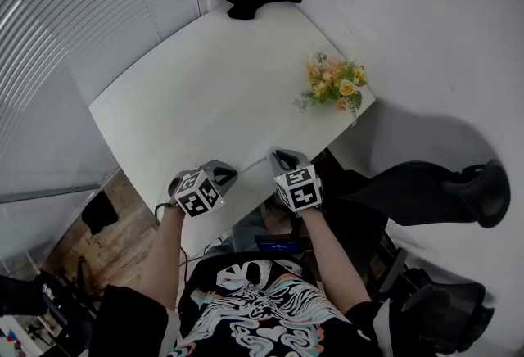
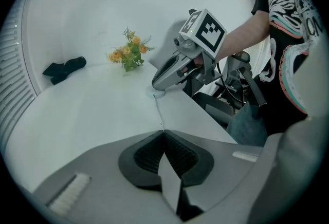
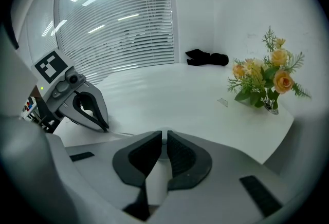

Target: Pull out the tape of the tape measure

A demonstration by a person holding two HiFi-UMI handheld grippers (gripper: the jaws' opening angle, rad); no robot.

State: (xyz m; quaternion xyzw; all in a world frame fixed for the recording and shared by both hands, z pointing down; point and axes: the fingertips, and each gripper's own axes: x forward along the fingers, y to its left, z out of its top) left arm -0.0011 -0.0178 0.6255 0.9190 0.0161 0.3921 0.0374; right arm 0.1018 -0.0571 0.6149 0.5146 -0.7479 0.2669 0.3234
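Head view: our left gripper (image 1: pixel 228 175) and right gripper (image 1: pixel 275 155) sit close together at the near edge of the white table (image 1: pixel 205 77). Left gripper view: its jaws are squeezed shut on the thin white tape (image 2: pixel 159 113), which runs to the small round white tape measure (image 2: pixel 155 92); we think a hard tug could slip it free. Right gripper view: its jaws pinch the tape measure; the yellow flower bunch (image 3: pixel 264 81) and black cloth (image 3: pixel 206 57) sit far off, blocking nothing.
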